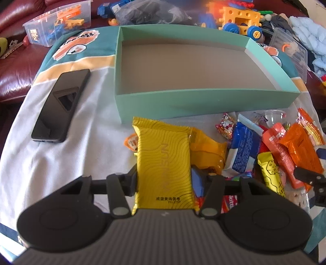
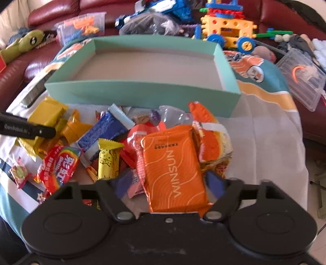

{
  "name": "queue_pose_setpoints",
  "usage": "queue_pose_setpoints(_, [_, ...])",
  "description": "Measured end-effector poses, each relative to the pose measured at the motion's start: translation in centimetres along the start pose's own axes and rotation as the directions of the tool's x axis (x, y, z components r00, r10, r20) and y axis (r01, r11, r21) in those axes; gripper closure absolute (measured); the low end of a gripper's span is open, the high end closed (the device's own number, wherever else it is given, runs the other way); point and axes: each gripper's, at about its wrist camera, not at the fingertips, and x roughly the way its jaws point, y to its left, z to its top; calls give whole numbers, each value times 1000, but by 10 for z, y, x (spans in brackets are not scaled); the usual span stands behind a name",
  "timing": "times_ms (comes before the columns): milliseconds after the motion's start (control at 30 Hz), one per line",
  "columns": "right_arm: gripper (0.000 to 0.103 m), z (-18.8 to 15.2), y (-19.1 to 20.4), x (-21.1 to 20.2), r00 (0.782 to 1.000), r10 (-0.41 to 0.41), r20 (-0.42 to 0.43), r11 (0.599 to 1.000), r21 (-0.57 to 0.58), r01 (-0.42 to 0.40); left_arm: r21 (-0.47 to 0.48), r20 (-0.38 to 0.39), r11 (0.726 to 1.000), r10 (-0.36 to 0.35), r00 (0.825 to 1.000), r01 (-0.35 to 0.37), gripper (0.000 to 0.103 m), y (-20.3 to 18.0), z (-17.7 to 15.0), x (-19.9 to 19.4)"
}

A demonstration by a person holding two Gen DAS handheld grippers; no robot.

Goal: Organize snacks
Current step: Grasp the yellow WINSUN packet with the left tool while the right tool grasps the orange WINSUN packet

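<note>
My left gripper (image 1: pixel 164 179) is shut on a yellow snack pack (image 1: pixel 163 155), its pads pressing the pack's two long edges. The pack lies on the white cloth just in front of an empty teal box (image 1: pixel 203 102). To its right is a heap of mixed snacks (image 1: pixel 275 146). In the right wrist view, my right gripper (image 2: pixel 168 183) stands open around an orange WINSUN pack (image 2: pixel 173 169) on top of that heap; its left pad is apart from the pack. The teal box (image 2: pixel 142 91) lies beyond the heap. The yellow pack (image 2: pixel 46 116) shows at the left.
A black phone (image 1: pixel 61 106) lies on the cloth left of the box. Behind the box are a toy truck (image 1: pixel 240 20), clear plastic bins (image 1: pixel 59 24) and a dark bag (image 1: pixel 150 12) on a red leather sofa (image 2: pixel 313 114). The cloth drops off at the right.
</note>
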Motion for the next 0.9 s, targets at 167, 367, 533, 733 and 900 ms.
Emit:
queue_pose_setpoints(167, [18, 3, 4, 0, 1000, 21, -7, 998, -51, -21, -28, -5, 999, -32, 999, 32, 52, 7, -2, -1])
queue_pose_setpoints(367, [39, 16, -15, 16, 994, 98, -54, 994, -41, -100, -48, -4, 998, -50, 999, 50, 52, 19, -6, -3])
queue_pose_setpoints(533, [55, 9, -20, 12, 990, 127, -58, 992, 22, -125, -61, 11, 997, -51, 999, 52, 54, 19, -7, -5])
queue_pose_setpoints(733, [55, 5, -18, -11, 993, 116, -17, 993, 34, -115, -58, 46, 996, -69, 997, 71, 76, 22, -6, -24])
queue_pose_setpoints(900, [55, 3, -21, -18, 993, 114, -19, 993, 19, -113, -19, 29, 998, -54, 998, 55, 66, 15, -9, -23])
